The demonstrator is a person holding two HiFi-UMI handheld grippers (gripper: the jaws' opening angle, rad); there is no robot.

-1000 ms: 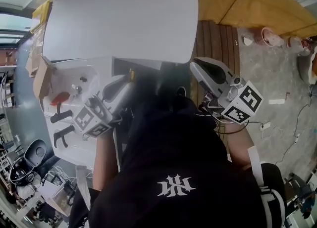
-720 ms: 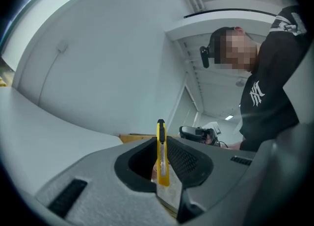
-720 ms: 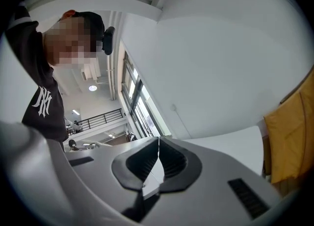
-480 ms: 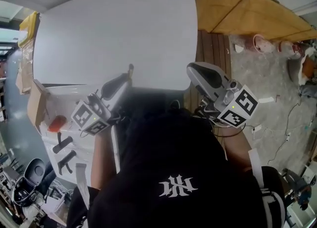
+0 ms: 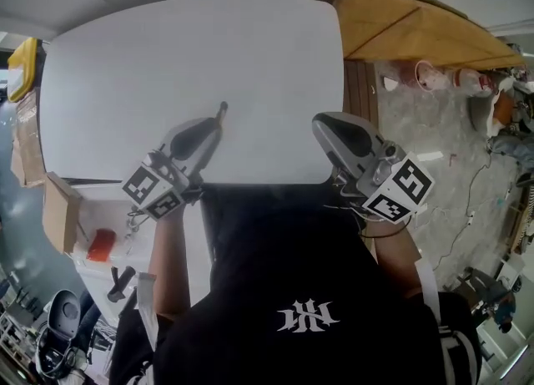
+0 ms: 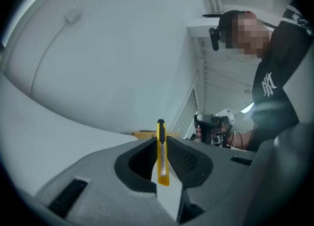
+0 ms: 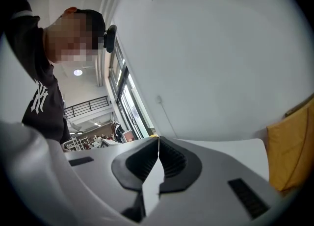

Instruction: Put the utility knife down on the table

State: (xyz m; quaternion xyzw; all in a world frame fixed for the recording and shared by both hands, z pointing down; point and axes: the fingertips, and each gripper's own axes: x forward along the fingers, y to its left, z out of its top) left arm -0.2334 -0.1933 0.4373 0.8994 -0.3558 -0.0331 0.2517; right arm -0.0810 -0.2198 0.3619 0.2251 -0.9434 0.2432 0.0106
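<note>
A yellow utility knife (image 6: 161, 151) with a black tip stands clamped between the jaws of my left gripper (image 6: 160, 144), which is shut on it. In the head view the knife (image 5: 220, 111) pokes out past the left gripper (image 5: 207, 129) over the near edge of the white table (image 5: 250, 58). My right gripper (image 5: 327, 129) hovers at the table's near right corner, its jaws pressed together with nothing between them (image 7: 158, 144).
A cardboard box (image 5: 60, 212), an orange thing (image 5: 100, 244) and a black handle (image 5: 122, 283) lie on a white surface at lower left. A yellow-brown board (image 5: 417, 28) and clay pots (image 5: 430, 74) are on the floor at right.
The view has shifted toward the table; both grippers have come forward over its near edge. The left gripper still holds the knife, the right stays shut.
</note>
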